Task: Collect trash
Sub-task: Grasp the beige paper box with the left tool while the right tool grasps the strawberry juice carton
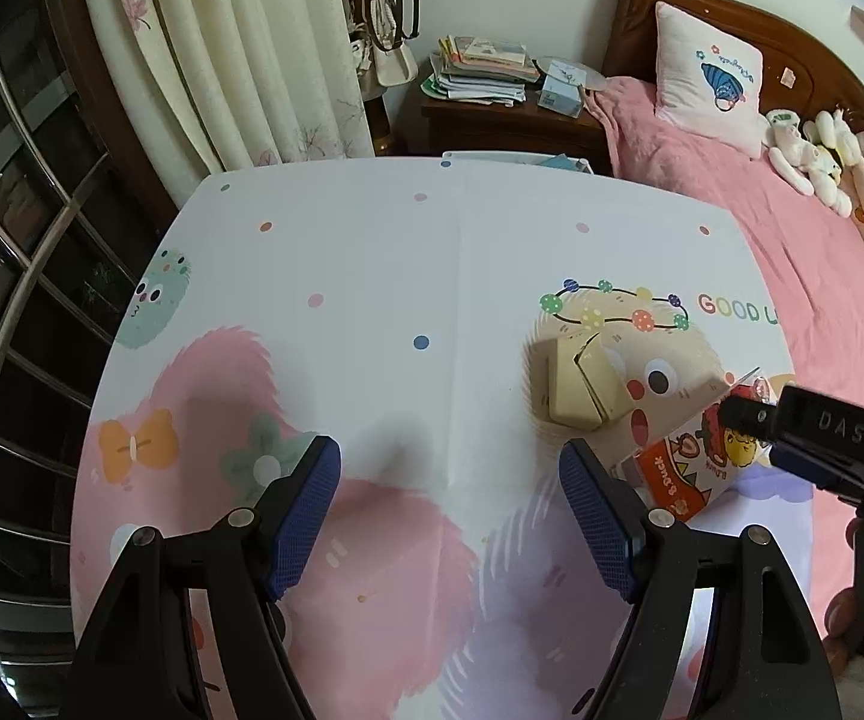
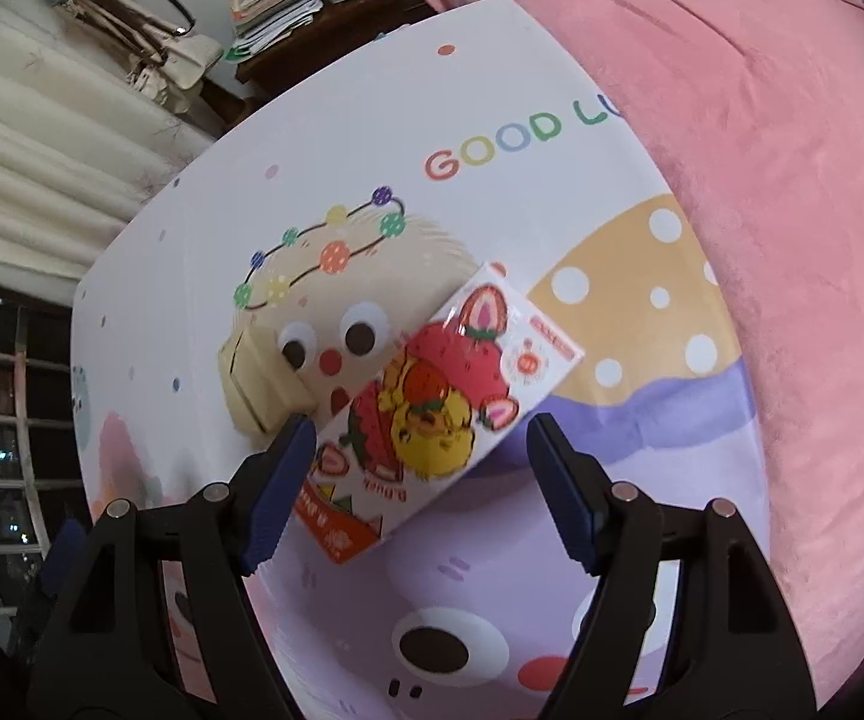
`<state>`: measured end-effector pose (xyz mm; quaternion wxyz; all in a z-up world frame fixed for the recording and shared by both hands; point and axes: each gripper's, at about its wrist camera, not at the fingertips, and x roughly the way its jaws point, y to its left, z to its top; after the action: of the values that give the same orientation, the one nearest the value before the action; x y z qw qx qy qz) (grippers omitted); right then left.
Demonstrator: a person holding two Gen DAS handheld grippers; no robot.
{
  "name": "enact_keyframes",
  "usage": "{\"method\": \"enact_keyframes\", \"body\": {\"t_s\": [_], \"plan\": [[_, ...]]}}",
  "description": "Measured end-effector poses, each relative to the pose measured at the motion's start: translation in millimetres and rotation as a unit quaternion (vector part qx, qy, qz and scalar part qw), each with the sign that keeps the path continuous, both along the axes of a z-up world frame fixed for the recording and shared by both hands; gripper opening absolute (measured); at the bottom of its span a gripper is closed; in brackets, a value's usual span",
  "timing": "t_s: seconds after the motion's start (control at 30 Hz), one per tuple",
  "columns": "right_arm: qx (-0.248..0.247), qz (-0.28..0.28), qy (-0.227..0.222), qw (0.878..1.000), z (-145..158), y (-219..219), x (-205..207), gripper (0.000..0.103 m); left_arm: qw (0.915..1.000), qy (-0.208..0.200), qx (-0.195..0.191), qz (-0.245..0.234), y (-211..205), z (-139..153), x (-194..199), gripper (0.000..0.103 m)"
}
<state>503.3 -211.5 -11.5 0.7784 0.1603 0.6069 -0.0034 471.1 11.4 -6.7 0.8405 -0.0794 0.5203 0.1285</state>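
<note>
A strawberry-print drink carton (image 2: 432,396) lies flat on the cartoon-print table cover (image 2: 492,90). My right gripper (image 2: 423,468) is open and points down over it. The carton's lower part lies between the blue pads; the left pad (image 2: 288,474) is at its edge and the right pad is apart from it. A crumpled beige paper box (image 2: 258,384) sits just left of the carton. In the left wrist view my left gripper (image 1: 450,480) is open over bare cover with nothing between its fingers. The beige box (image 1: 576,387) and the carton (image 1: 702,462) lie ahead to its right.
A bed with a pink blanket (image 1: 762,228), a pillow and plush toys borders the table on the right. Behind the table stand a wooden nightstand (image 1: 492,120) with stacked books, a cream curtain (image 1: 222,48) and hanging bags. A barred window (image 1: 12,240) is to the left.
</note>
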Motion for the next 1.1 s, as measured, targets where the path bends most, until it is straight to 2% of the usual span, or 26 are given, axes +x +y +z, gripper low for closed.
{"method": "enact_keyframes", "body": {"t_s": [0.23, 0.4, 0.53, 0.7, 0.87, 0.93, 0.97, 1.0, 1.1], "plan": [[-0.034, 0.005, 0.028, 0.999, -18, 19, 15, 0.072, 0.9998, 0.000, -0.013, 0.012, 6, -5, 3, 0.077], [-0.062, 0.015, 0.019, 0.998, -25, 30, 21, 0.073, 0.9997, 0.001, -0.020, 0.013, 7, -9, 7, 0.077], [-0.059, 0.027, 0.006, 0.998, -26, 30, 23, 0.071, 0.9997, 0.002, -0.023, 0.010, 3, -13, 12, 0.077], [-0.066, 0.066, -0.022, 0.995, -20, 22, 25, 0.060, 0.9992, 0.010, -0.038, 0.003, -6, -23, 25, 0.078], [-0.081, 0.106, -0.048, 0.990, -12, 12, 31, 0.054, 0.9976, 0.030, -0.063, -0.001, -17, -38, 46, 0.078], [-0.072, 0.114, -0.067, 0.989, -4, 5, 35, 0.042, 0.9973, 0.036, -0.064, -0.002, -26, -45, 56, 0.079], [-0.074, 0.123, -0.074, 0.987, 1, 3, 36, 0.031, 0.9973, 0.039, -0.062, -0.003, -30, -48, 61, 0.080], [-0.075, 0.128, -0.078, 0.986, 4, 2, 38, 0.025, 0.9972, 0.043, -0.061, -0.004, -35, -52, 67, 0.083], [-0.074, 0.134, -0.078, 0.985, 5, -6, 40, 0.021, 0.9964, 0.057, -0.062, -0.003, -47, -66, 82, 0.085]]}}
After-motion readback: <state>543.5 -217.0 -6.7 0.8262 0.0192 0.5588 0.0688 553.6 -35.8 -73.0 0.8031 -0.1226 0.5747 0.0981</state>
